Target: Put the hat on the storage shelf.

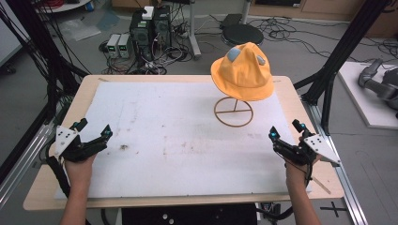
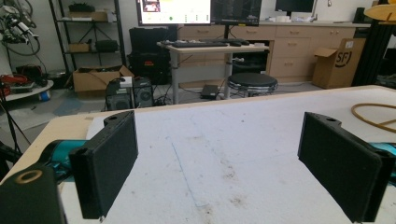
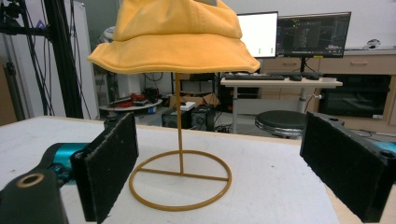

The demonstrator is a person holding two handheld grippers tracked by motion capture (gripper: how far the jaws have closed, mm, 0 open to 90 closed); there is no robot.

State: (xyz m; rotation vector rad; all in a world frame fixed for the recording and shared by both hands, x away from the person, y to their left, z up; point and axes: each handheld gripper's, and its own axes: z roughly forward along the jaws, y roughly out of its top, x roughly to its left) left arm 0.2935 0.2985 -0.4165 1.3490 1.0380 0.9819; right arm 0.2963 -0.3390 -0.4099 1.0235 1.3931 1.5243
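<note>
Sitting on its thin wire stand point(image 1: 233, 111), the yellow bucket hat point(image 1: 242, 72) looks soft and light; the right hand-held gripper point(image 1: 286, 132), jaws wide like the left hand-held gripper point(image 1: 95, 128), should pinch its floppy brim.

A black round stool point(image 1: 242, 33) is standing on the floor at 12 o'clock beyond the table. Two computer towers point(image 1: 151, 26) are sitting at 11 o'clock, with tangled cables lying around them.

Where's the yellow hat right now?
In the high view, the yellow bucket hat sits on its ring-base wire stand at the table's far right, ahead of the open right tongs.
</note>
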